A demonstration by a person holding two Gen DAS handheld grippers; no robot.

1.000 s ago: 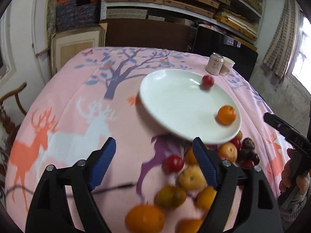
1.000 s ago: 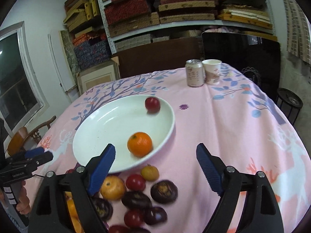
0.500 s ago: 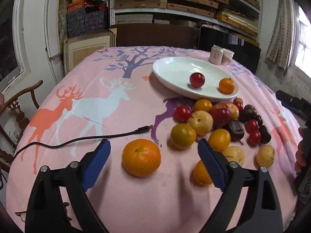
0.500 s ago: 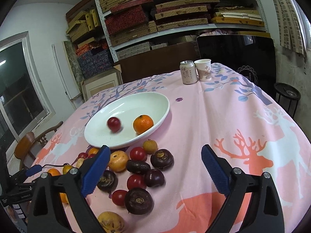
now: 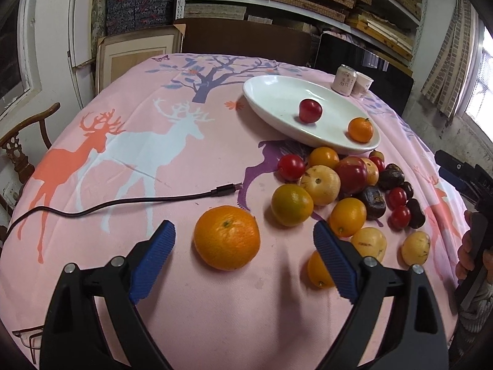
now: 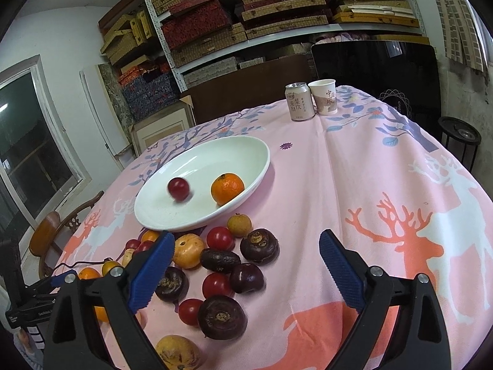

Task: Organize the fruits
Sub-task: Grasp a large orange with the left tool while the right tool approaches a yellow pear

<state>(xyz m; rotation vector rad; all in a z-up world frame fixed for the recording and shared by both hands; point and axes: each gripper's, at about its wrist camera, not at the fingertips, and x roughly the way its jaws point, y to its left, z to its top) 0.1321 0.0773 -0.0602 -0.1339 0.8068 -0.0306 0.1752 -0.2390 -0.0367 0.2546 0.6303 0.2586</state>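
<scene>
A white plate was taken as the reference point on a table draped in a pink deer-print cloth. In the plate were found a red fruit and a small orange. Just beside the plate's near rim a heap of loose fruit was observed: red, yellow, orange and dark pieces, many touching. A large orange lay apart from the heap, nearer than the plate, with nothing over it. A black cable was noted across the cloth on the plate's near side, its plug pointing towards the heap. Beyond the plate stood a can and a paper cup, touching. Shelves of boxes lined the wall behind.

The left gripper was found released, its jaws just opened, straddling the large orange without contact. The right gripper was likewise released and empty, just opened, over the dark fruit.
</scene>
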